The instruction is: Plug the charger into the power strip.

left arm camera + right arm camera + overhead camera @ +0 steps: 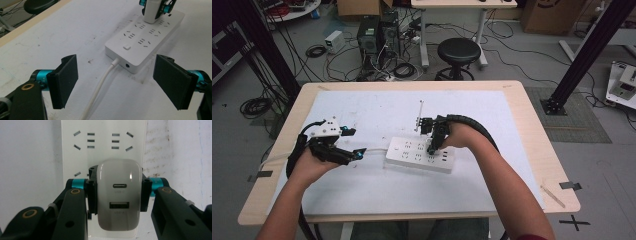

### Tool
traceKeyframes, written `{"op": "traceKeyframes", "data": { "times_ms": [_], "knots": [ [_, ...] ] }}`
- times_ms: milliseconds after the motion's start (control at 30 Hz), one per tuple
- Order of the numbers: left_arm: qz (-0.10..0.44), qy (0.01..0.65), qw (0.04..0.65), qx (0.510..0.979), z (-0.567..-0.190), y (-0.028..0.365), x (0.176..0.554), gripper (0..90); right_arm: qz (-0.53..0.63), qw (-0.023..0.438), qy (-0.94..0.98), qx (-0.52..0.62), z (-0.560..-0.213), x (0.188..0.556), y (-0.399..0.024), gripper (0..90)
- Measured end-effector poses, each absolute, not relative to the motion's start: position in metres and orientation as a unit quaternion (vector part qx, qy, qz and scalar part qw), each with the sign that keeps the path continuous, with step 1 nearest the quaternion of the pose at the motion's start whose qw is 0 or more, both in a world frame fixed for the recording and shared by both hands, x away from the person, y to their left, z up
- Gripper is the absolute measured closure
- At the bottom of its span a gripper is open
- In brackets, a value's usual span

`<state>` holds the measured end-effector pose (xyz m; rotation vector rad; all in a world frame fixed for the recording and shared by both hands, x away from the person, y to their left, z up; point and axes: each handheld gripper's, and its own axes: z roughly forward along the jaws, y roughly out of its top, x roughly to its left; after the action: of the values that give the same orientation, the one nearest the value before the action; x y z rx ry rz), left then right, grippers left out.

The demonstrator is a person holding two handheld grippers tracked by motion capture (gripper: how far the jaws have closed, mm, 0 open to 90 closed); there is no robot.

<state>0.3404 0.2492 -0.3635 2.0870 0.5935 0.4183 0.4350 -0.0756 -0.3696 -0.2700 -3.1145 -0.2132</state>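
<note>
The white USB charger (118, 197) stood over the white power strip (420, 154) near the middle of the table (532, 145), clamped between the jaws of the right gripper (432, 148), whose pads pressed on its two narrow sides. In the right gripper view its port face was turned straight at the camera, away from the strip, with a small oval port above a wider rectangular one; the printing under each port was too blurred to read. Its long axis ran along the strip's length in that view, and its prongs were hidden behind its own body, so whether they sat in the sockets could not be told. The strip lay flat with its long axis running across the table, slightly slanted in the high view, its cable end pointing toward the left gripper (353, 141). In the left gripper view the strip's far end and the top of the charger were cut off by the upper edge. The left gripper's jaws stood wide apart with nothing between the pads, low over the white mat (362, 190), just beside the strip's white cable (101, 86).
</note>
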Motion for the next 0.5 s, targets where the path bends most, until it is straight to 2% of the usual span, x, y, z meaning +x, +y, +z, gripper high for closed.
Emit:
{"op": "traceKeyframes", "data": {
  "times_ms": [500],
  "knots": [
    [0.168, 0.24, 0.442, 0.848, -0.3664, 0.2451, 0.3439, 20.2, -0.081, 0.003, -0.993, -0.085, -0.3735, 0.4349, -0.0788, 63.1]
  ]
}}
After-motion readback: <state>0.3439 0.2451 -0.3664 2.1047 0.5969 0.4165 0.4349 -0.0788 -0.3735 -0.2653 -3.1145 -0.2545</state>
